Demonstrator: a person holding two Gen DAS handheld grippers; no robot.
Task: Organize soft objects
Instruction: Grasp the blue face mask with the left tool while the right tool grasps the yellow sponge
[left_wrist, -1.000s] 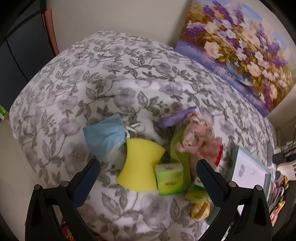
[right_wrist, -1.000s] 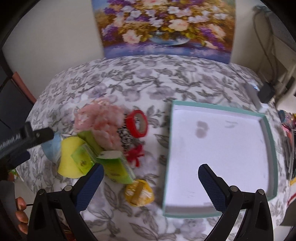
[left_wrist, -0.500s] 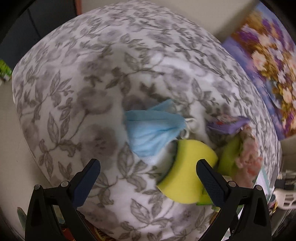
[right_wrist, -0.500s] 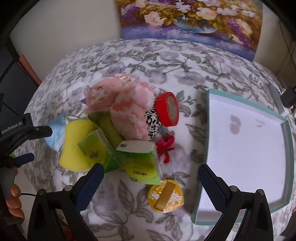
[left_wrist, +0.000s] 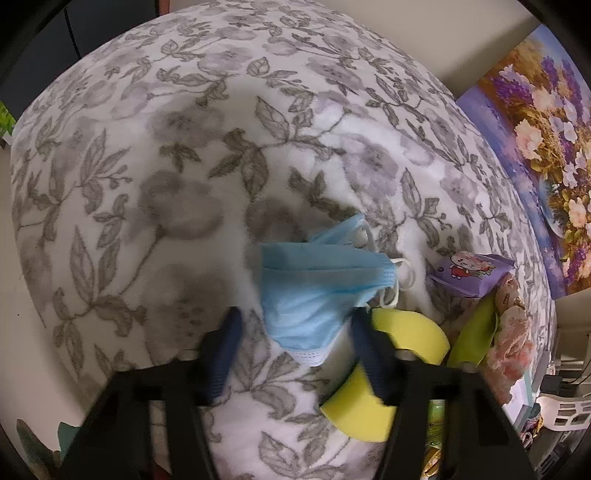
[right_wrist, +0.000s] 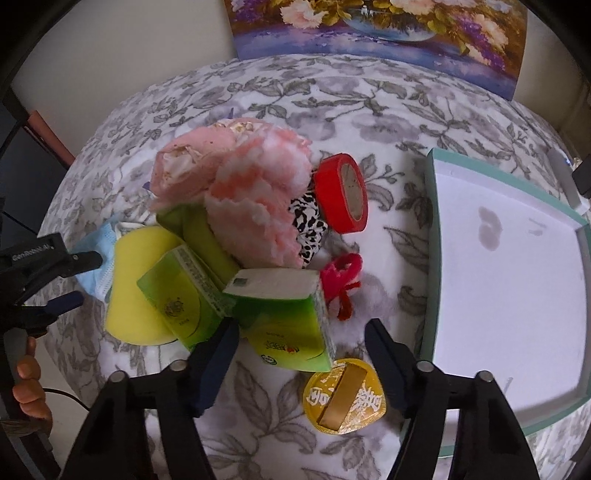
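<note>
A crumpled blue face mask (left_wrist: 314, 291) lies on the floral blanket (left_wrist: 177, 155). My left gripper (left_wrist: 295, 332) is open, its fingers on either side of the mask's lower end; it also shows in the right wrist view (right_wrist: 79, 278). A yellow sponge (right_wrist: 136, 291) lies beside the mask. My right gripper (right_wrist: 301, 339) is open around a green tissue pack (right_wrist: 291, 317). A second green pack (right_wrist: 181, 295), a pink fluffy cloth (right_wrist: 255, 192) and a pink rolled cloth (right_wrist: 184, 173) are piled behind it.
A white tray with a teal rim (right_wrist: 430, 258) lies at the right. A red tape roll (right_wrist: 343, 192), a red bow (right_wrist: 341, 277), a leopard-print piece (right_wrist: 308, 229) and a gold packet (right_wrist: 343, 395) lie nearby. A purple pouch (left_wrist: 469, 269) sits beyond the mask.
My left gripper has dropped onto the mask and its fingers have narrowed around it. My right gripper has moved in over the green tissue pack and narrowed too.
</note>
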